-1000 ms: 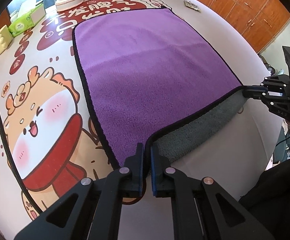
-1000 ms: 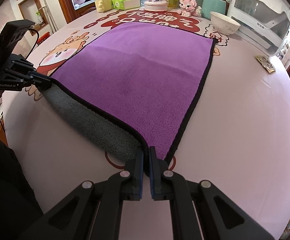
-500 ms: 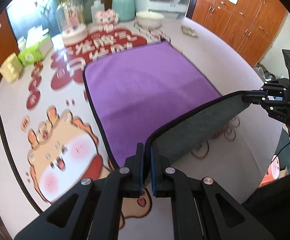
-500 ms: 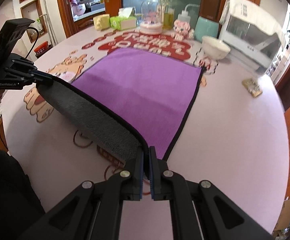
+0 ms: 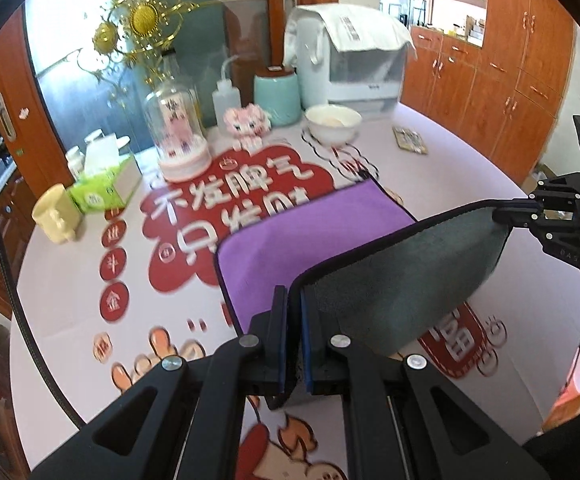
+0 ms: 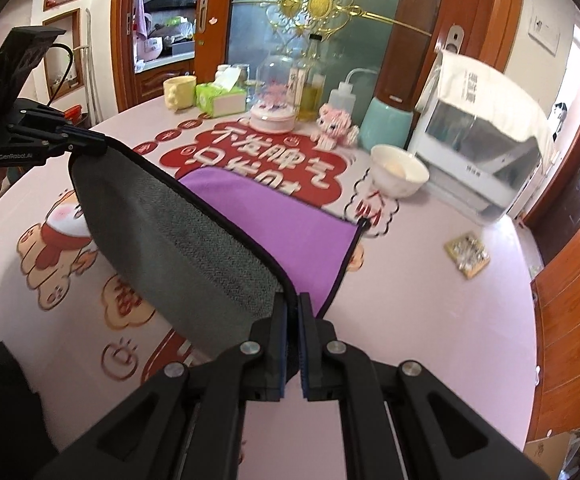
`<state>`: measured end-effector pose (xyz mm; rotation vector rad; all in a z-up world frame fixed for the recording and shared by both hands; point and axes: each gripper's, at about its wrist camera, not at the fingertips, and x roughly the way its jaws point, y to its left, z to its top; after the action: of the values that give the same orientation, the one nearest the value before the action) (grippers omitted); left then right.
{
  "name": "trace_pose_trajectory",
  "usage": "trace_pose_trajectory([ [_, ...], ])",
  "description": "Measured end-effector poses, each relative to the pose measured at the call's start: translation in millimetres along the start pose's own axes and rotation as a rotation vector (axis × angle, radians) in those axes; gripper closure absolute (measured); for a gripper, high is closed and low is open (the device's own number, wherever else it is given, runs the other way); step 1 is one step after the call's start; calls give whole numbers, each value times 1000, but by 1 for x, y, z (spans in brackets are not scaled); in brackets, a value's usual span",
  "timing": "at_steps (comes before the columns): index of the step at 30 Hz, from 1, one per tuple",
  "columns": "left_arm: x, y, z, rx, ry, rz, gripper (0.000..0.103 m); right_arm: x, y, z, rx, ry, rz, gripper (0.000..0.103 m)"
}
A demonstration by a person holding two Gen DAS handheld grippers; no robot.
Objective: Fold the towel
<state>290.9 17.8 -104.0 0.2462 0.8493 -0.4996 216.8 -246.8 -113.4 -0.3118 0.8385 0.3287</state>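
We have each near corner of the towel (image 5: 401, 280) pinched tight — left hand-held gripper (image 5: 294, 344) closed on one, right hand-held gripper (image 6: 293, 344) on the other — so the lifted edge stretches taut between them above the desk (image 6: 429, 300). Its plush grey underside faces us; the purple, black-trimmed far half lies flat, ready to be covered.

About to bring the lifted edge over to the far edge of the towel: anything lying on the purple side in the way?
Nothing visible. The towel is bare; the bowl sits beyond its far edge.
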Motion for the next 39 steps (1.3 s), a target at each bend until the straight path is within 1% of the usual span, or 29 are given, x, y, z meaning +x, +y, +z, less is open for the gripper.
trace_pose_trajectory([
  [3,6,2,9,5,-27,25,99,10,-9,12,-3,-19,-21,99],
  [10,26,17,30,-42,-73,59,99,41,-25,36,19,-54,-59,99],
  [17,57,35,42,-99,-83,102,99,74,-40,52,66,-86,-63,99],
  [24,98,51,46,-153,-57,139,99,116,-48,61,87,-80,-53,99],
  [32,149,63,44,-206,19,165,99,163,-55,60,125,-39,-36,99],
  [39,168,67,42,-227,60,174,98,185,-57,57,172,-4,-37,98],
])
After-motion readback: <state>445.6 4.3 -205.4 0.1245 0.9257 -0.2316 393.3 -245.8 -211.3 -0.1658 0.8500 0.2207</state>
